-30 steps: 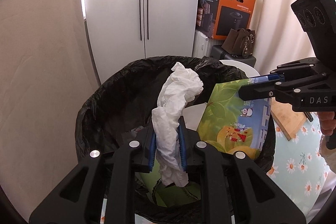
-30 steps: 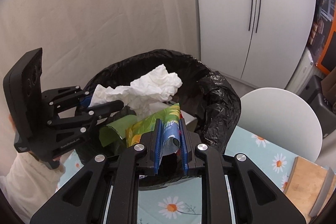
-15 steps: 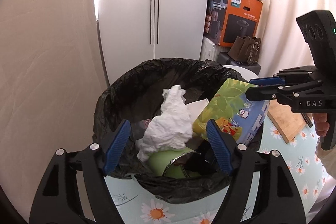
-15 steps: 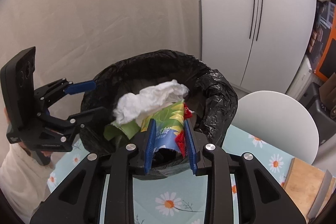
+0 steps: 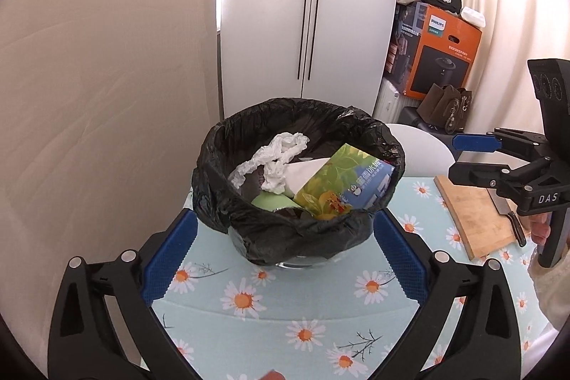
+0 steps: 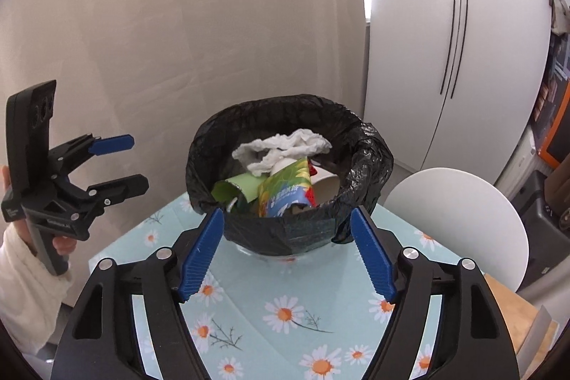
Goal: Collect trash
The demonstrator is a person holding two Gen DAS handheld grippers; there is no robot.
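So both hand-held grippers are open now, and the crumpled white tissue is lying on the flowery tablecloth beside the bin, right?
Not quite. Both the left hand-held gripper and the right hand-held gripper are open, but the left wrist view shows the crumpled white tissue inside the black-lined bin, not on the tablecloth.

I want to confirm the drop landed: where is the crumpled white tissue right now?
In both wrist views the crumpled white tissue lies inside the black-lined bin, toward its far side, just behind the green-and-blue packet; neither tongs touch it.

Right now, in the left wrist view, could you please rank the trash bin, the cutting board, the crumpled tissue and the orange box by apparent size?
1. trash bin, clearly largest.
2. orange box and cutting board: they look alike, and the box stands farther away, so no ranking.
3. crumpled tissue, smallest.
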